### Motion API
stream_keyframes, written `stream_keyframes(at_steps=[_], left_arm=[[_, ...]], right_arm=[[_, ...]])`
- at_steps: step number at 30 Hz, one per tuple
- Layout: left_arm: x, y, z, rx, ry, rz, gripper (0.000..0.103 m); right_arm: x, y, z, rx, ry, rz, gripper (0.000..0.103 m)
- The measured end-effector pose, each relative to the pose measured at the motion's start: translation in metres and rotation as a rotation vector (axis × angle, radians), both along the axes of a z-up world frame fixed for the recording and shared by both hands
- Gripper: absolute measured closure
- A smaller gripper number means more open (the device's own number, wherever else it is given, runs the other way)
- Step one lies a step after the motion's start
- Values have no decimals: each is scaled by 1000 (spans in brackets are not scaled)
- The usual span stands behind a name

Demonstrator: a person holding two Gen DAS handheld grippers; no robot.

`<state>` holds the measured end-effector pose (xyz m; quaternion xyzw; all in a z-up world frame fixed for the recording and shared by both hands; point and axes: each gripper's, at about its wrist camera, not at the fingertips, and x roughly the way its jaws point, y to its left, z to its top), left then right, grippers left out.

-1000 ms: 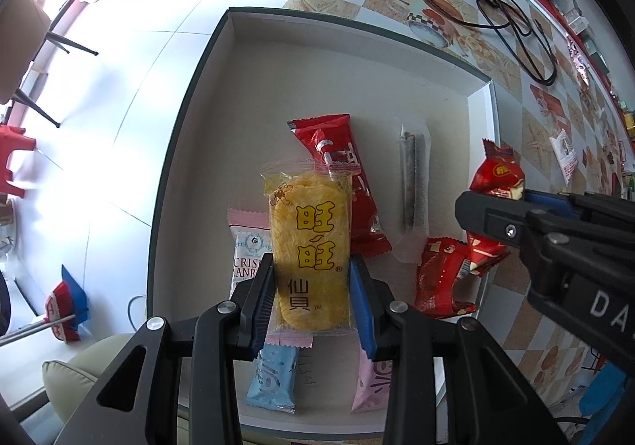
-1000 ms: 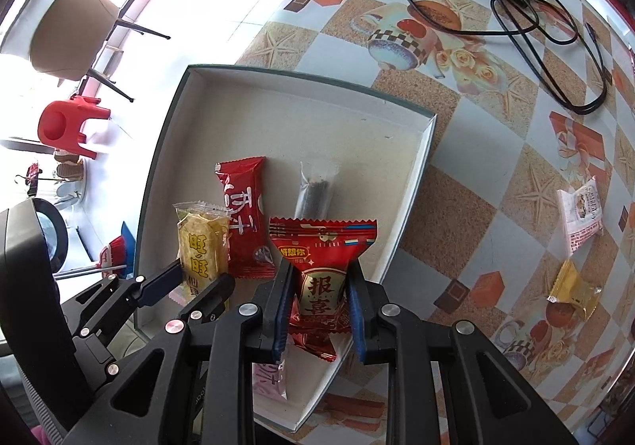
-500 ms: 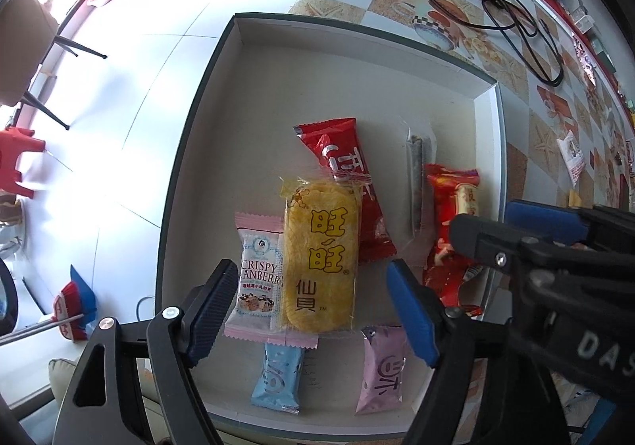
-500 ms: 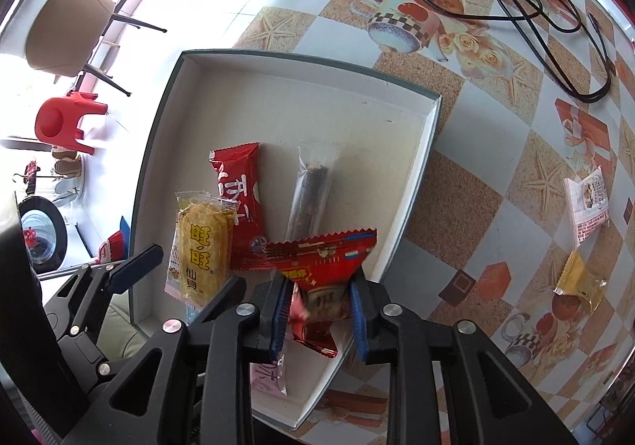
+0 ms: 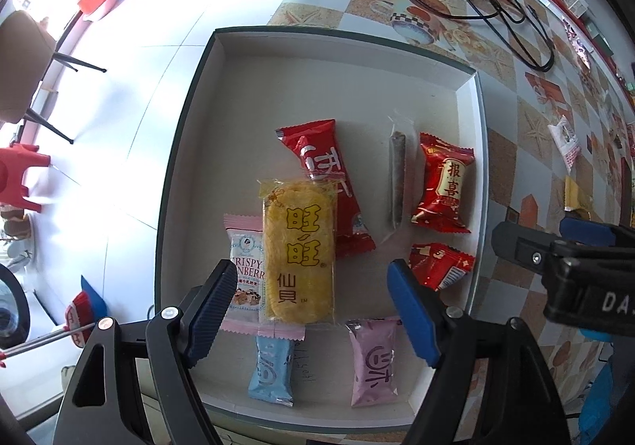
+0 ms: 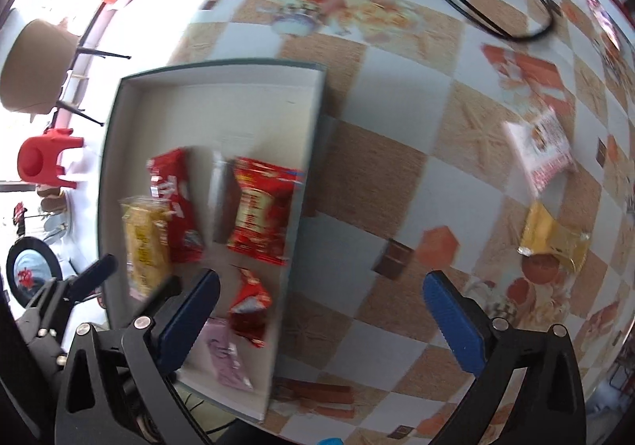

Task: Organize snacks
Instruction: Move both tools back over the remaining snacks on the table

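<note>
red packet (image 5: 443,183) now lies released in tray (image 5: 341,48); right gripper (image 6: 317,318) jaws just opened wide, empty; left gripper (image 5: 313,310) apart, yellow cracker (image 5: 299,246) freed.

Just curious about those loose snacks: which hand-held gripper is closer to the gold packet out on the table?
Right. The right hand-held gripper hangs open over the table beside the gold packet; the left hand-held gripper is over the tray.

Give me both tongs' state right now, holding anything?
Left tongs: open, jaws just opened, yellow rice cracker pack lies released in the tray.
Right tongs: open wide, jaws just opened, holding nothing.
</note>
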<state>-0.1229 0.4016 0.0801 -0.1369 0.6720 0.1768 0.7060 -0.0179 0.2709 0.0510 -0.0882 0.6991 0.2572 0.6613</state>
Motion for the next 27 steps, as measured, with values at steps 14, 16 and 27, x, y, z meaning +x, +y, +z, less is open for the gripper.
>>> stream_keyframes(at_steps=[14, 16, 27], left_arm=[[28, -58, 14, -5, -3, -105, 22], [30, -65, 17, -4, -2, -116, 22], [21, -68, 24, 11, -9, -168, 22]], right_arm=[[61, -175, -55, -71, 186, -666, 0], [67, -195, -58, -69, 198, -777, 0], [105, -209, -76, -88, 184, -857, 0]])
